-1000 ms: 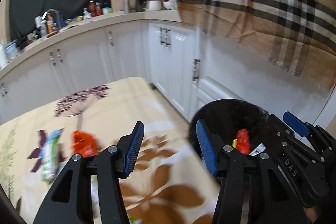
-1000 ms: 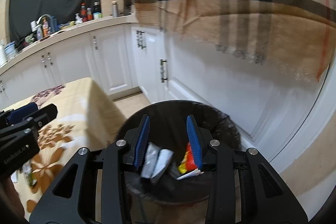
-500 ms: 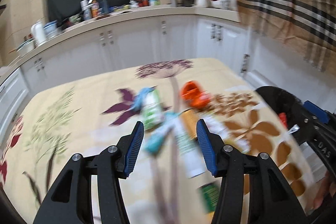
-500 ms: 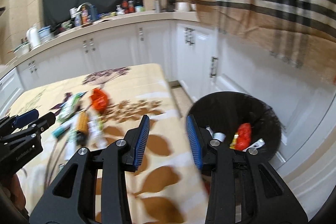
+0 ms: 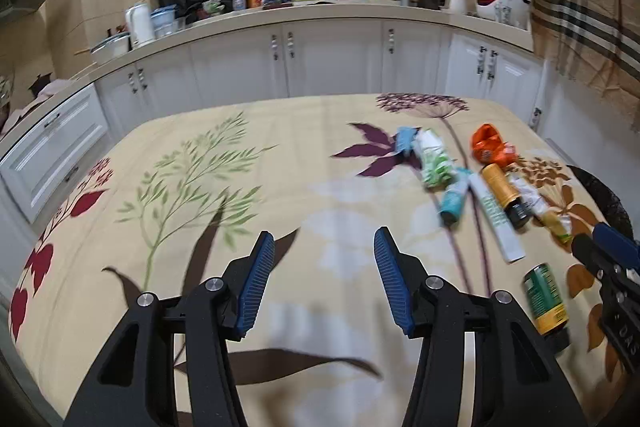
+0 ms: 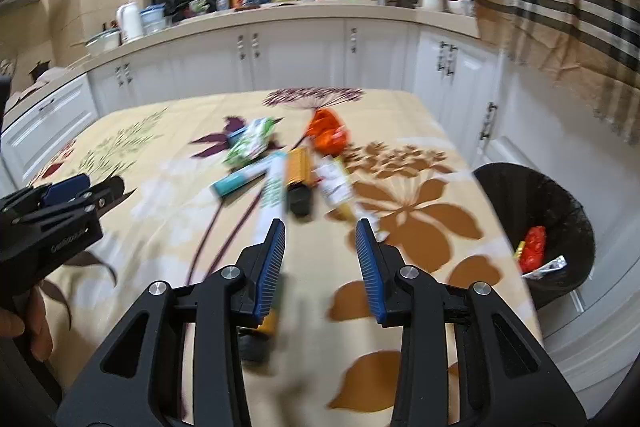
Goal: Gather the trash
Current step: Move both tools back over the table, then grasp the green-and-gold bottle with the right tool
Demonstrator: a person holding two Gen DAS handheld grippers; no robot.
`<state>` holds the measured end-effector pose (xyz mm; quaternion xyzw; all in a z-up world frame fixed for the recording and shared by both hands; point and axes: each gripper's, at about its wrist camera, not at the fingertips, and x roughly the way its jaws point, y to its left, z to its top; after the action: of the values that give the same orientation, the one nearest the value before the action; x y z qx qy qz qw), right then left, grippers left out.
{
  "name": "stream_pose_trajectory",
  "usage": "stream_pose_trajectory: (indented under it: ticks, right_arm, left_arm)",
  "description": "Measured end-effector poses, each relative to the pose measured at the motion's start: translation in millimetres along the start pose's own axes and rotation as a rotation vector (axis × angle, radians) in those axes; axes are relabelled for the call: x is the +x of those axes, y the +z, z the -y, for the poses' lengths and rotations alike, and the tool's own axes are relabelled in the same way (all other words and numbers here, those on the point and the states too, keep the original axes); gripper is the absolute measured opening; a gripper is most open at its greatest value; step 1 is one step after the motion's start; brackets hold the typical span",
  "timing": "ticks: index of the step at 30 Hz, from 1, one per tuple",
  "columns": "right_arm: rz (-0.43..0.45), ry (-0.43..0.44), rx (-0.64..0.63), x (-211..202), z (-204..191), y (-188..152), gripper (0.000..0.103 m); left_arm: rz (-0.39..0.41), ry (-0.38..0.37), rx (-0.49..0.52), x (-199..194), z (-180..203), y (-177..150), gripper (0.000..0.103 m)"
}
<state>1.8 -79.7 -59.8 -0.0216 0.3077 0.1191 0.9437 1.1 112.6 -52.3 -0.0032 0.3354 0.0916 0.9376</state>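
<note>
The left tool hangs over the table with its blue pads spread and nothing between them; under it there is only the flowered cloth. The right tool is also spread, a little narrower, and it is empty too. It is above the near end of the trash pile, and a green and yellow can lies partly hidden behind its left finger.

The trash lies in a loose row on the right part of the table. From the near end: the can, then a long white tube, an amber bottle with black cap and a white wrapper side by side. A teal tube lies to their left. Farther away are a green and white packet and a crumpled orange bag.

The black bin stands on the floor beside the right edge of the table. Inside it are a red wrapper and a silver one. A hand shows at the left edge of the right wrist view.
</note>
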Motion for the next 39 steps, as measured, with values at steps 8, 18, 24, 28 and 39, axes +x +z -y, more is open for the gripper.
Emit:
stream_pose_trajectory:
  ticks: [8,18,24,28,39]
  right_arm:
    - [-0.049,0.032,-0.047,3,-24,-16,0.036]
    - [-0.118,0.051,-0.078,10,-33,-28,0.023]
    - [-0.101,0.045,-0.082,6,-30,-26,0.023]
    - [-0.067,0.032,-0.062,2,-18,-16,0.023]
    - [-0.007,-0.01,0.007,17,29,23,0.023]
  left_arm:
    - [-0.025,0.057,-0.054,0,-35,-14,0.052]
    - [-0.038,0.055,-0.069,-1,-44,-21,0.052]
    - [-0.038,0.022,-0.05,-2,-30,-20,0.052]
    - [-0.038,-0.01,-0.029,0,-14,-15,0.052]
    - [-0.042,-0.079,0.017,16,30,13,0.052]
